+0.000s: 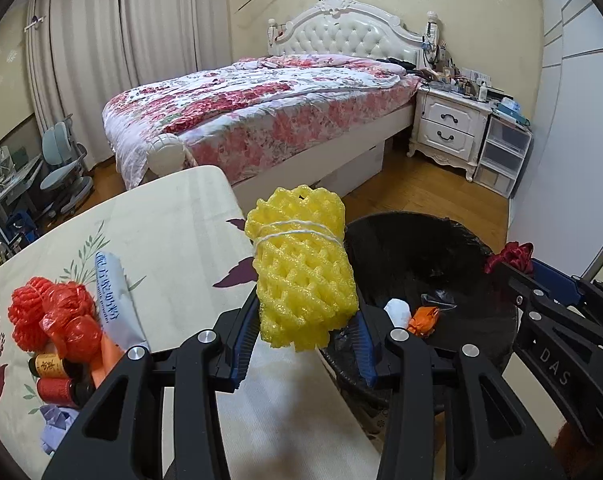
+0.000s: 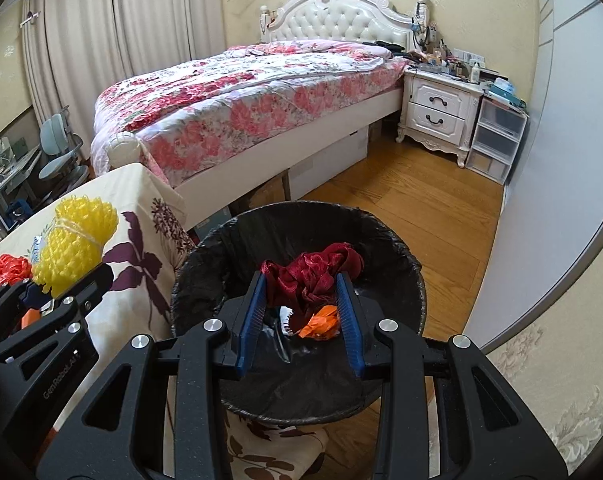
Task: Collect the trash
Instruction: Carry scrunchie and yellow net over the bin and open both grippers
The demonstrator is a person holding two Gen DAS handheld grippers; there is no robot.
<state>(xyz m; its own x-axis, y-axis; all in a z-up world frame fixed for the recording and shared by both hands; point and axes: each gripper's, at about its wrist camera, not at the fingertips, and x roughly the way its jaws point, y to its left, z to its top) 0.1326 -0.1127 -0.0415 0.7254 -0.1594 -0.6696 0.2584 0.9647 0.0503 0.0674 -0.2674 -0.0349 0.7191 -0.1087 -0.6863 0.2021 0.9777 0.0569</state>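
Note:
My left gripper (image 1: 303, 312) is shut on a yellow foam net roll (image 1: 303, 268) tied with white string, held over the table's right edge beside the bin. The same yellow foam net roll (image 2: 75, 248) shows at the left of the right wrist view. My right gripper (image 2: 301, 296) is shut on a crumpled dark red cloth (image 2: 313, 274), held above the open black-lined trash bin (image 2: 401, 264). Inside the trash bin (image 1: 381, 240) lie an orange scrap (image 1: 421, 320) and a white wad (image 1: 397, 312). The red cloth (image 1: 509, 256) also peeks out at the right of the left wrist view.
On the floral tablecloth (image 1: 161, 220) lie a red foam net (image 1: 29, 312), a red plastic wrapper (image 1: 71, 320), a silver-blue packet (image 1: 115, 296), small cans (image 1: 55, 376) and a purple scrap (image 1: 57, 428). Beyond stand a bed (image 1: 261, 100), a nightstand (image 1: 449, 128) and plastic drawers (image 1: 501, 152).

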